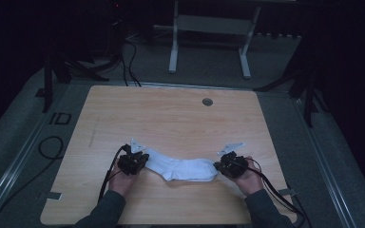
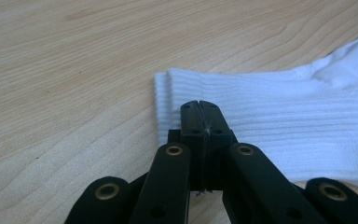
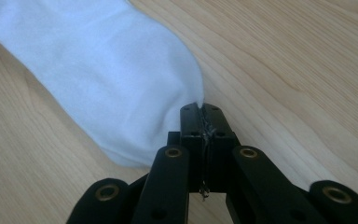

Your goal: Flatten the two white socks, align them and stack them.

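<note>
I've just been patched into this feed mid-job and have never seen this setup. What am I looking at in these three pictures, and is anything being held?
There is no robot arm here: a person holds a hand-held gripper in each hand at a wooden table. The high view looks down from above the person's side; the left gripper and right gripper sit at either end of a white sock lying flat. The other two pictures come from cameras riding on each gripper, looking along its black fingers. In the left gripper view the fingers are shut on the sock's ribbed cuff end. In the right gripper view the fingers are shut on the sock's toe edge.
</note>
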Available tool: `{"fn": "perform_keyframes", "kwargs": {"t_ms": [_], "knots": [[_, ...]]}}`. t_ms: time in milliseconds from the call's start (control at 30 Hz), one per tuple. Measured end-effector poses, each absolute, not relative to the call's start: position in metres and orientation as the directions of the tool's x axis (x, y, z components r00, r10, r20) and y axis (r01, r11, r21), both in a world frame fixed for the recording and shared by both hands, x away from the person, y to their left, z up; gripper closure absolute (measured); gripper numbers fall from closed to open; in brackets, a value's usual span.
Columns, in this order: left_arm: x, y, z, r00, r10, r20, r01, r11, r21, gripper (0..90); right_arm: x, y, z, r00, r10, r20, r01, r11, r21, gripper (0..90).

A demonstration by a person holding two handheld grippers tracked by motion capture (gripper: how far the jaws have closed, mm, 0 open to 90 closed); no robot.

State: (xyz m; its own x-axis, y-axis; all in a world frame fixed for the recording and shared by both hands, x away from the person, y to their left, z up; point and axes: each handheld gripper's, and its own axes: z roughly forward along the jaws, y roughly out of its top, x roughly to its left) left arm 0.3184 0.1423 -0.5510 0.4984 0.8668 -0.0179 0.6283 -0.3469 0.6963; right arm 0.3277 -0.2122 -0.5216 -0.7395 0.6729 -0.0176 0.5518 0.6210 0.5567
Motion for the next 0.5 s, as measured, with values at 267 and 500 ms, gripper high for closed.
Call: {"fn": "perform_keyframes", "kwargs": {"t_ms": [267,500], "knots": [[0.3179,0.1422,-0.5515,0.495,0.869,-0.030,0.636,-0.339,0.693,89.7,0.3247,-0.2192,-0.5181,-0.740,0.672,0.006,0.551,0.602,0.578,88.1],[0.3129,0.1366,-0.5524,0.494,0.869,-0.039,0.645,-0.336,0.686,89.7,0.3257,-0.2172,-0.5210,-0.748,0.664,0.014,0.549,0.606,0.576,81.0]]}}
